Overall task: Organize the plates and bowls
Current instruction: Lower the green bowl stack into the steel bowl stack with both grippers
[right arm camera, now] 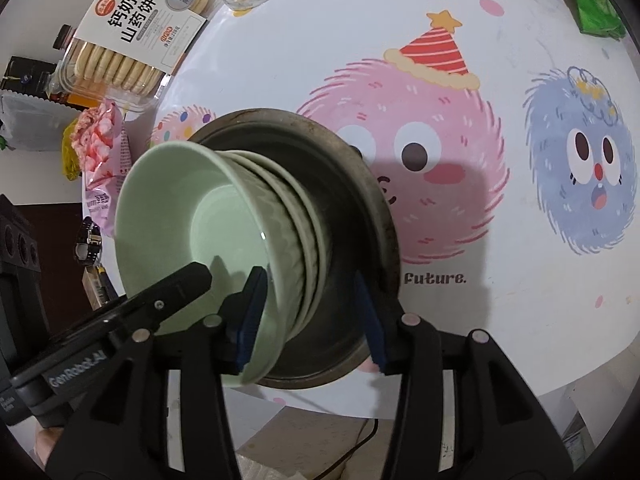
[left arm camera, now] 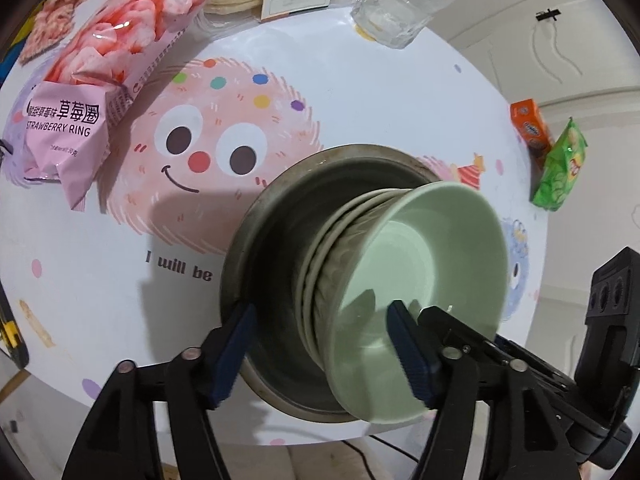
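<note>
Where the left wrist view looks down its own fingers, the left claw (left arm camera: 320,348) enters from the bottom of the frame with its jaws spread wide. Its left pad sits at the outer rim of a metal basin (left arm camera: 276,216), and its right pad lies inside the green bowl (left arm camera: 432,264), so the claw straddles the near walls of both without clamping either. The bowl tops a stack of pale plates (left arm camera: 320,256) nested in the basin, at the lower centre of the frame on the cartoon-printed worktop (left arm camera: 360,92). A strawberry ring bag (left arm camera: 96,80) lies at the upper left, a glass (left arm camera: 396,12) at the top, and an orange box (left arm camera: 530,124) and green snack bag (left arm camera: 560,168) at the right edge. The right claw's body shows at the lower right.

In the right wrist view, the right claw (right arm camera: 312,316) also rises from the bottom, jaws apart, left pad inside the green bowl (right arm camera: 168,200) and right pad outside the metal basin (right arm camera: 360,184), gripping nothing. The plates (right arm camera: 304,208) show between them. Only this view shows the biscuit pack (right arm camera: 132,28) label at the upper left, and the left claw's finger reaching into the bowl from the lower left.
</note>
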{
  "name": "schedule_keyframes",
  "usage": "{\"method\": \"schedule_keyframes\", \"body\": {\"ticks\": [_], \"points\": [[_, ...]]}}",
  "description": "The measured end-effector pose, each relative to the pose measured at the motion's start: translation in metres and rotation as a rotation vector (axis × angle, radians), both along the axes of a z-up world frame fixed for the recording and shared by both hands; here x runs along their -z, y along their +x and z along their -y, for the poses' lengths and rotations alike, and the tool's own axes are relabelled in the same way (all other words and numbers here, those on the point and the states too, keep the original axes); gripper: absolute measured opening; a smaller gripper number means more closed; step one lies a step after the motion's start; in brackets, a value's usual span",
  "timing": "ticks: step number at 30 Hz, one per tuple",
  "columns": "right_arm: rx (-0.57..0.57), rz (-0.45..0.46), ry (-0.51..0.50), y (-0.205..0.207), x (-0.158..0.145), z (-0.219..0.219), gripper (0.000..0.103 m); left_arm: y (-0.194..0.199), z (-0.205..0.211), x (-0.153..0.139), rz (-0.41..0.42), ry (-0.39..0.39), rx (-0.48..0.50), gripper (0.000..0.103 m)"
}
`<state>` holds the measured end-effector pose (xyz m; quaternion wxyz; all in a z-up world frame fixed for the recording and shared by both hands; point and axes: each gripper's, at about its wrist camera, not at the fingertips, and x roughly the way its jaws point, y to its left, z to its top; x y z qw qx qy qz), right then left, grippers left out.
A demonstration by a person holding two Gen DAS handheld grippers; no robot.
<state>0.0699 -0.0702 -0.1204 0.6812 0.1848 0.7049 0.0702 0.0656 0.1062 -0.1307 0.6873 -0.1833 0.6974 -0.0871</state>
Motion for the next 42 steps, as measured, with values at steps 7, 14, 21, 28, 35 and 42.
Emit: {"method": "schedule_keyframes", "body": {"ticks": [7,14,21,28,35,42], "points": [[0.017,0.039,-0.013,-0.002,-0.014,0.006,0.064,-0.001,-0.006,-0.016,0.032,0.022,-0.013,0.088],[0.024,0.083,-0.003,-0.007,-0.031,0.008,0.065,-0.006,-0.009,-0.037,0.087,0.031,-0.004,0.091],[0.042,0.17,0.007,-0.021,-0.062,0.029,0.068,-0.022,-0.035,-0.068,0.189,0.074,0.006,0.103],[0.078,0.143,-0.025,-0.029,-0.048,0.063,0.068,-0.04,-0.079,-0.039,0.134,0.145,-0.053,0.103],[0.09,0.068,0.004,-0.026,-0.009,0.062,0.068,-0.032,-0.08,0.006,0.061,0.132,-0.098,0.103],[0.075,0.047,0.014,-0.019,0.008,0.051,0.068,-0.016,-0.075,0.022,0.042,0.15,-0.101,0.1]]}}
